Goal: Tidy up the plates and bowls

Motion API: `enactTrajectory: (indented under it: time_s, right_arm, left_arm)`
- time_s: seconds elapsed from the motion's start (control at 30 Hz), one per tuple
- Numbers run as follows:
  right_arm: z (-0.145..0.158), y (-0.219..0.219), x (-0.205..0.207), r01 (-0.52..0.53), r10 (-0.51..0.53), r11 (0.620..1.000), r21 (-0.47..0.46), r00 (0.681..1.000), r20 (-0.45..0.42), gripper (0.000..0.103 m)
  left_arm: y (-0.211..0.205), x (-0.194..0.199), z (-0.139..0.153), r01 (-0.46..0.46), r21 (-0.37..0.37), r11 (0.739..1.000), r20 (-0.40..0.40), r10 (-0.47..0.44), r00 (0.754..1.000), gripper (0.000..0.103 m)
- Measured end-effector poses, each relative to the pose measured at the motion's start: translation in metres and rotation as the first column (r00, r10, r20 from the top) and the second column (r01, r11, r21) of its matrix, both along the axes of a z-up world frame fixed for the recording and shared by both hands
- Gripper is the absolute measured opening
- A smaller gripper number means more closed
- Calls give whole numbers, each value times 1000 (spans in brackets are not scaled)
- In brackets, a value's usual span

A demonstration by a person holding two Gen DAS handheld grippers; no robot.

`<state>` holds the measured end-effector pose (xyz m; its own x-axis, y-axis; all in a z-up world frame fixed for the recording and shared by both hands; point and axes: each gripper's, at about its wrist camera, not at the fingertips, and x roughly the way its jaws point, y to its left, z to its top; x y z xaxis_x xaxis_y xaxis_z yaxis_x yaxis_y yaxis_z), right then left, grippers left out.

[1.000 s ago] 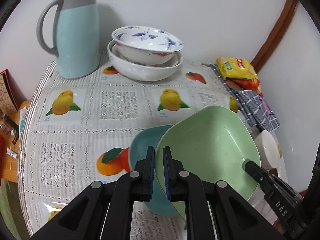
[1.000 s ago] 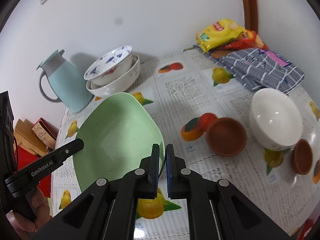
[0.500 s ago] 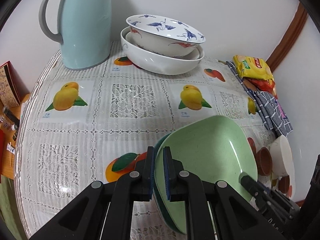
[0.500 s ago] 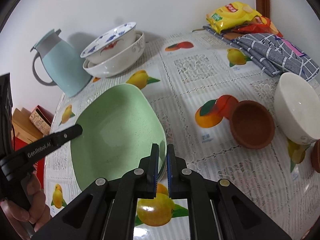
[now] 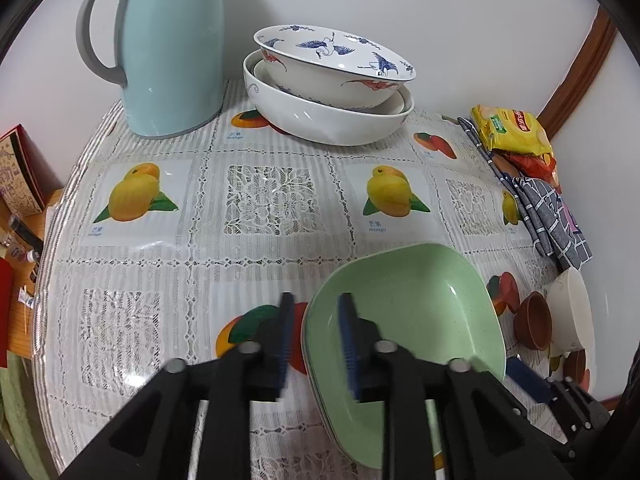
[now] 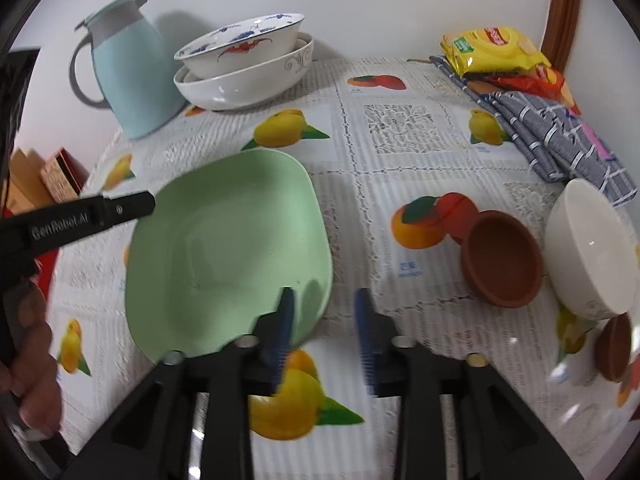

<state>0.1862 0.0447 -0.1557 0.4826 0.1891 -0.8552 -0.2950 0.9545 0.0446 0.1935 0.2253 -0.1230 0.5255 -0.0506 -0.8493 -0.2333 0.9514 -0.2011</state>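
Note:
A pale green square plate (image 5: pixel 408 320) (image 6: pixel 228 248) lies flat on the tablecloth, nested on a teal plate of which only a thin rim shows. My left gripper (image 5: pixel 316 320) is open, its jaws astride the plate's left rim. My right gripper (image 6: pixel 326 320) is open astride the plate's near right rim. A blue-patterned bowl (image 5: pixel 334 62) (image 6: pixel 244 44) sits inside a large white bowl (image 5: pixel 328 120) (image 6: pixel 248 80) at the back. A white bowl (image 6: pixel 588 248) and two brown bowls (image 6: pixel 502 260) stand at the right.
A light blue thermos jug (image 5: pixel 168 48) (image 6: pixel 128 72) stands at the back left. Yellow snack packets (image 6: pixel 492 52) and a folded checked cloth (image 6: pixel 560 140) lie at the back right. The table edge runs along the left, with boxes (image 5: pixel 20 176) beyond it.
Both grippers have opened and let go of the green plate, which came down from a tilt to rest flat on the teal plate.

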Motion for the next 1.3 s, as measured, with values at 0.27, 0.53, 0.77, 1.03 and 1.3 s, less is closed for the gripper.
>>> enactTrajectory:
  time_s: [0.27,0.53,0.77,1.03,1.3]
  right_arm:
    - [21,-33,-13,31,-33,999,32,998,55,45]
    - [52,-85,-30,105,-113,992,72,986,126,51]
    - [66,-132,-53,161,-168,986,52,970,175,53]
    - [76,-192,-77,225,-233,972,63,946,224,56]
    - [78,-260,-81,365,-388,919,147,902,191,56]
  left_arm:
    - [-10,-17,17,-3,18,1000,19,2,1000,33]
    - [-38,-36,45,26,36,999,65,-28,997,41]
    - [-82,-47,67,85,46,995,106,-90,990,41]
    - [-141,-55,76,156,70,985,135,-165,977,41]
    - [-183,-57,71,204,68,977,132,-212,968,41]
